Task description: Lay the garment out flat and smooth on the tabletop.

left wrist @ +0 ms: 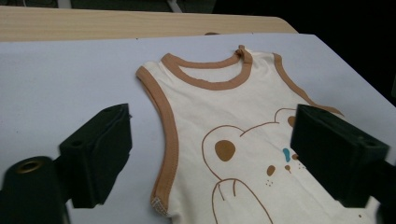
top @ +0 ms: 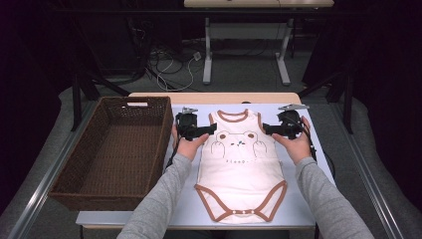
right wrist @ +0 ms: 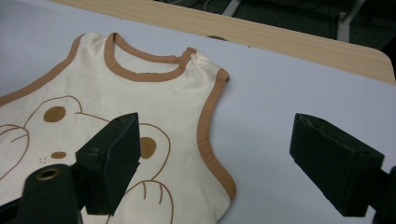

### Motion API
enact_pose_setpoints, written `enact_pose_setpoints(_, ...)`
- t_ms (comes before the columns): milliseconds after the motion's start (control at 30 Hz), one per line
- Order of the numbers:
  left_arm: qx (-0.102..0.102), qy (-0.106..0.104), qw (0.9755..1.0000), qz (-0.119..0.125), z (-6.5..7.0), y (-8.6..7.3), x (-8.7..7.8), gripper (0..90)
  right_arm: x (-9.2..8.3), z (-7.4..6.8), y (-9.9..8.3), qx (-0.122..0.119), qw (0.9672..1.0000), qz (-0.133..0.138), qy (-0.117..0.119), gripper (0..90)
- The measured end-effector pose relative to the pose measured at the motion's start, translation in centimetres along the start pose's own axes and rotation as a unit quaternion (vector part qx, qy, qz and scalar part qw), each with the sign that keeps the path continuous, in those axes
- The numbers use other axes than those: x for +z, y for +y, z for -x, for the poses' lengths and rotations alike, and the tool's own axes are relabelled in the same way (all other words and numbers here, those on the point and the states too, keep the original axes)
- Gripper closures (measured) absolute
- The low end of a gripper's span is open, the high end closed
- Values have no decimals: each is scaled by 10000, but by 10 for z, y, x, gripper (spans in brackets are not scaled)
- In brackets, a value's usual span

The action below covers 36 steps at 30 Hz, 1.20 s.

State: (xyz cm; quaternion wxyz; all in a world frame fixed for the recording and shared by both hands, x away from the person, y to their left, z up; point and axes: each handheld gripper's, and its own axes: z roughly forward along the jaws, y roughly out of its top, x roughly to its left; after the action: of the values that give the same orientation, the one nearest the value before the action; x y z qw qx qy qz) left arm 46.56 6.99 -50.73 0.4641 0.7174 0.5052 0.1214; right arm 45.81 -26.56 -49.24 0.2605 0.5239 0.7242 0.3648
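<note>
Nearest the person's edge of the tabletop (top: 308, 199): the snap-fastened crotch end of a cream baby bodysuit (top: 242, 164), spread flat, bear print up. Ran lengthwise away from the person, long axis pointing at the far edge, brown-trimmed neckline farthest out. Flanked at armhole height by both tools: left gripper (top: 213, 129) just off one brown-trimmed armhole, right gripper (top: 266, 129) just off the other, tips aimed inward at each other across the chest. Stood with jaws open on both, nothing clamped; in each gripper view straddled its armhole edge, one jaw over cloth, the other over bare tabletop. Equally near to the garment on both sides, so probably a matched two-handed pinch at the armholes next. Off to the left, a brown wicker basket (top: 74, 172), well apart from the cloth.
</note>
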Motion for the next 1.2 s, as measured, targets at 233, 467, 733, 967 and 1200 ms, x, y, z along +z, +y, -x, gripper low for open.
enact_pose_setpoints(233,-32,124,9995,-274,-8,-5,9,259,4,4,-1,-24,10000,6,-4,240)
enact_pose_setpoints(467,-299,287,9973,-605,-15,-10,13,353,5,8,-2,8,10000,25,-21,334)
enact_pose_setpoints(733,-638,447,9917,-1019,-22,-15,21,445,5,11,-2,44,10000,65,-10,400)
enact_pose_setpoints(967,-855,536,9872,-1233,-23,-19,27,558,4,9,-2,-15,9999,138,15,411)
enact_pose_setpoints(1200,-910,554,9847,-1382,-23,-22,31,619,4,10,-3,5,9999,108,51,411)
